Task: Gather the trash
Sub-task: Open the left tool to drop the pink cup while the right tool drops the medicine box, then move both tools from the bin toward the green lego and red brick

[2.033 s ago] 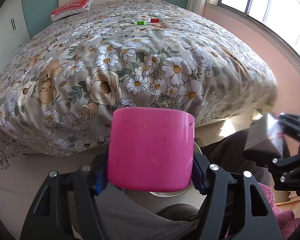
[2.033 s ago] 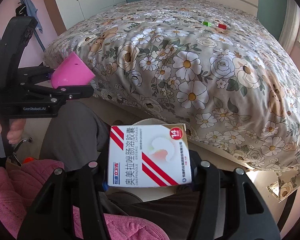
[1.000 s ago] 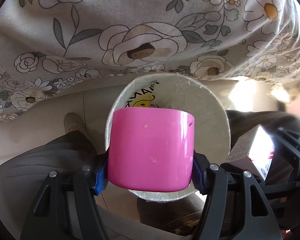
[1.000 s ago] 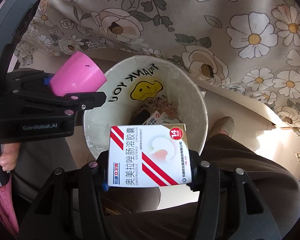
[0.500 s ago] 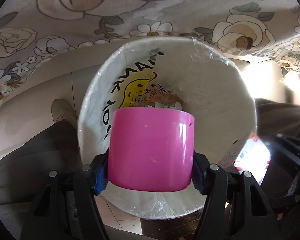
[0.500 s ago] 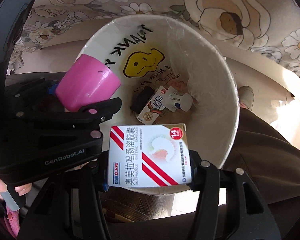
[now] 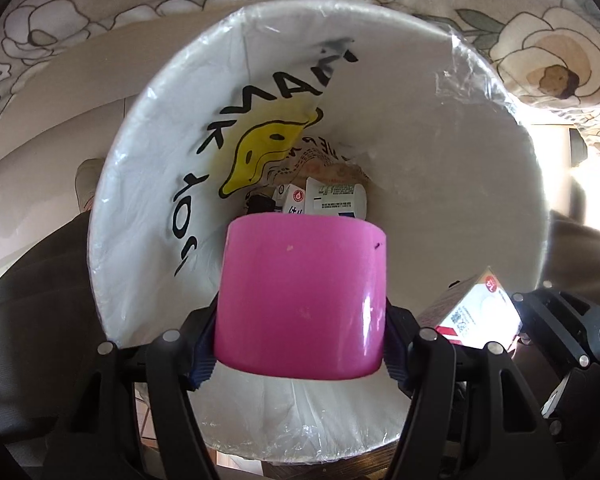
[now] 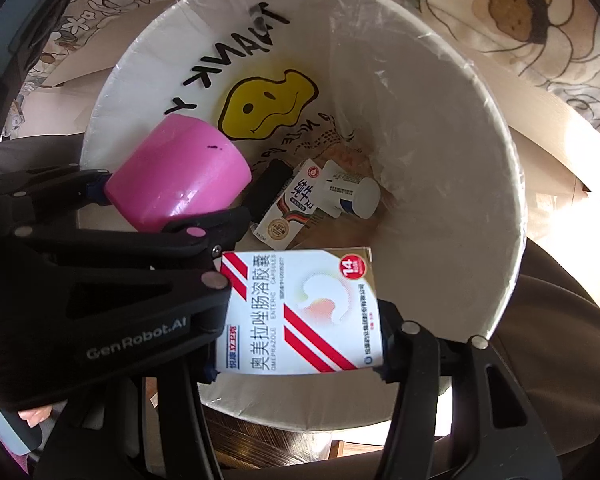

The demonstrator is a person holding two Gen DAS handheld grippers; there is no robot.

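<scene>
My left gripper (image 7: 300, 344) is shut on a pink cup (image 7: 304, 296), held over the mouth of a white-lined trash bin (image 7: 148, 128) with a yellow smiley print. In the right wrist view the pink cup (image 8: 176, 172) hangs at the bin's left side. My right gripper (image 8: 300, 344) is shut on a white medicine box (image 8: 300, 312) with red stripes, above the near rim of the trash bin (image 8: 500, 184). The medicine box (image 7: 476, 312) shows at the lower right of the left wrist view. Both grippers point steeply down into the bin.
At the bin's bottom lie a small carton (image 8: 292, 208), a white bottle (image 8: 352, 196) and a dark object (image 8: 268, 188). A floral bedspread (image 8: 520, 8) hangs just behind the bin. A person's dark trouser legs (image 8: 560, 352) flank it; a hand (image 8: 32, 416) grips the left tool.
Both grippers have sunk toward the bin and tipped further down, so the bin now fills both views. The cup and the box stay gripped.
</scene>
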